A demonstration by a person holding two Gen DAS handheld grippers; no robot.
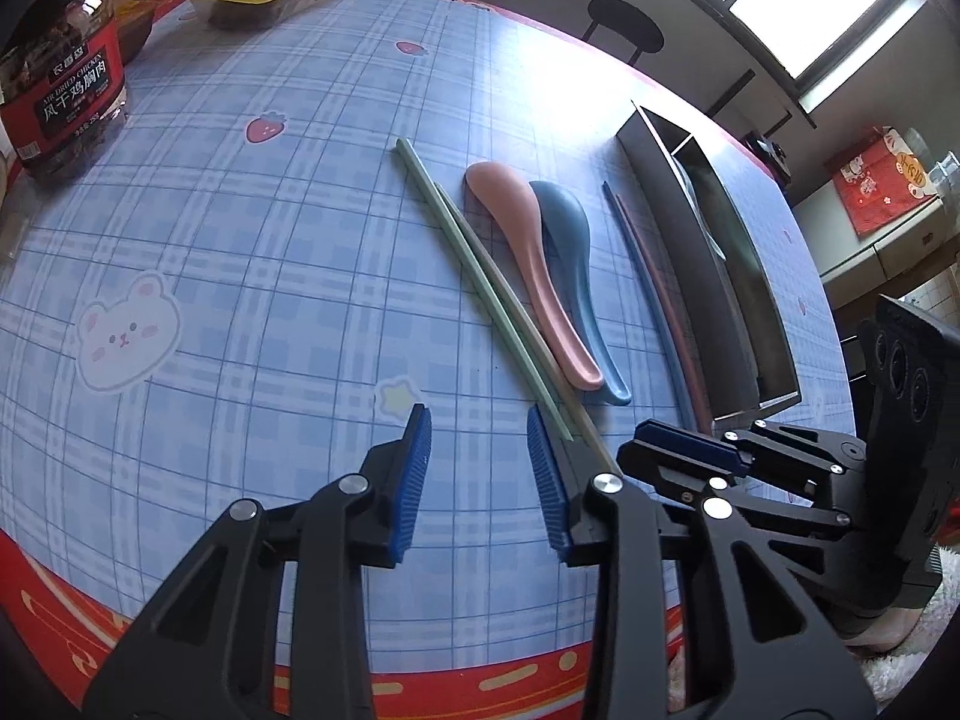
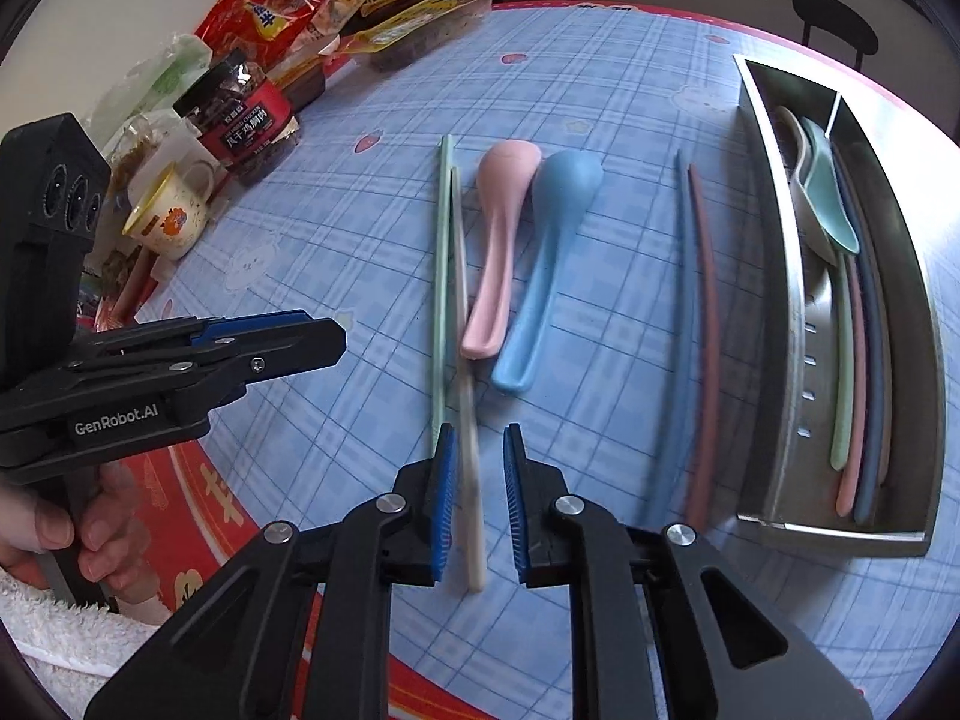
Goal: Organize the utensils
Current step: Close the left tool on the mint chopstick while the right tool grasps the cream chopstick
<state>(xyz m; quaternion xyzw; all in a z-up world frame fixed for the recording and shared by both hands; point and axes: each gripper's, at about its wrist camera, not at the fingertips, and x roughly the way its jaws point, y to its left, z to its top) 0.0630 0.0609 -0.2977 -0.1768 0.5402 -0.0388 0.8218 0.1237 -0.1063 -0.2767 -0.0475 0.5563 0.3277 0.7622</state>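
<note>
On the blue plaid tablecloth lie a green chopstick (image 2: 441, 276), a beige chopstick (image 2: 463, 360), a pink spoon (image 2: 498, 252), a blue spoon (image 2: 543, 264), and a blue chopstick (image 2: 681, 312) beside a brown one (image 2: 708, 324). They also show in the left wrist view: green chopstick (image 1: 480, 288), pink spoon (image 1: 531, 264), blue spoon (image 1: 576, 276). My right gripper (image 2: 477, 504) is open with the beige chopstick's near end between its jaws. My left gripper (image 1: 477, 474) is open and empty, just left of the chopstick ends. A steel tray (image 2: 774, 276) at right holds several utensils.
Snack packets (image 2: 282, 12), a red-labelled jar (image 2: 246, 114) and a cream mug (image 2: 171, 213) crowd the table's far left. The jar also shows in the left wrist view (image 1: 63, 90). The table's red border (image 2: 198, 498) runs near me. A black stool (image 1: 624, 30) stands beyond the table.
</note>
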